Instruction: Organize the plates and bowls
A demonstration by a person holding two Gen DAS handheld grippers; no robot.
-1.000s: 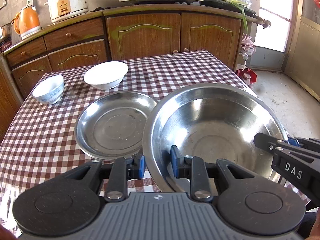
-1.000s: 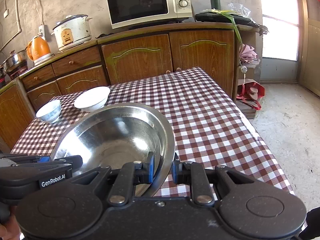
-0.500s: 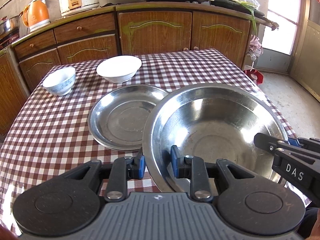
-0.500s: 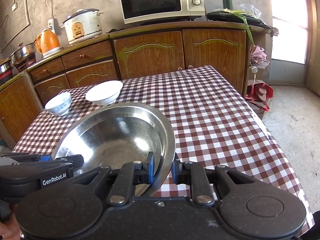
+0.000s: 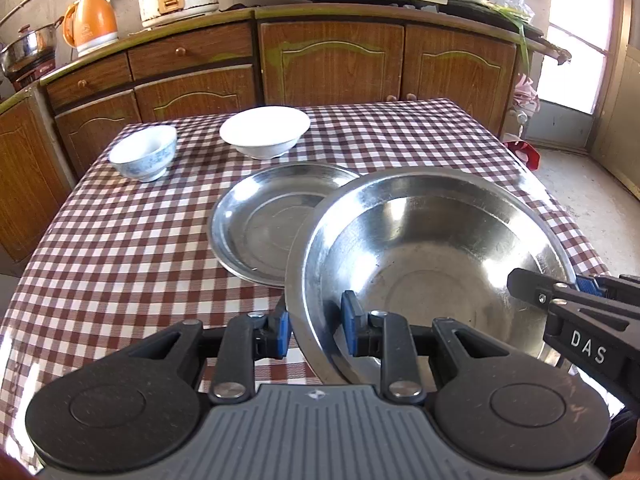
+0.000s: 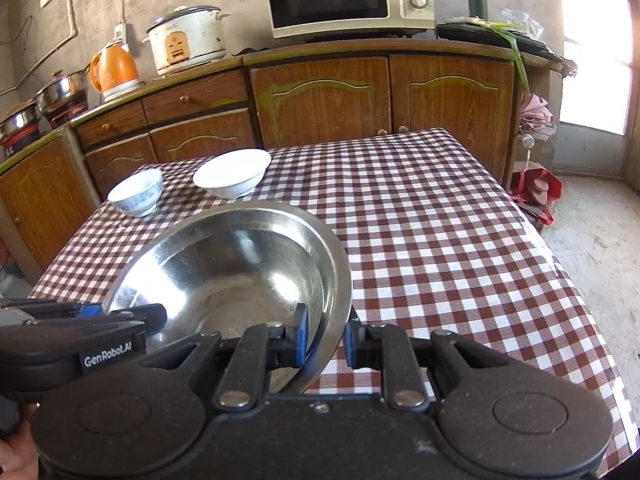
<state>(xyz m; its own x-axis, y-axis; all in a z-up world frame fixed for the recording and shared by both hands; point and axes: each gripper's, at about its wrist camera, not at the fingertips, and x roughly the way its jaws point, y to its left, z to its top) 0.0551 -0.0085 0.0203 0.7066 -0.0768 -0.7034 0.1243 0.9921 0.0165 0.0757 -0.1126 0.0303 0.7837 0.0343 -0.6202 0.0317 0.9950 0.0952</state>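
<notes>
Steel basin (image 5: 432,248), rim clamped between left gripper (image 5: 314,326) fingers, opposite rim between right gripper (image 6: 324,338) fingers

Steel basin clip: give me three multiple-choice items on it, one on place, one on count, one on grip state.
1. Where is the flat steel plate?
A. left of and behind the steel basin
B. on the counter
C. inside the basin

2. How many ceramic bowls stand on the table?
A. one
B. two
C. four

3. What holds the basin?
A. left gripper only
B. nothing
C. both, with the right gripper

Answers: 1 A, basin rim overlaps its right edge; 2 B, white bowl and blue-patterned bowl; 3 C, each pinches the rim.
</notes>
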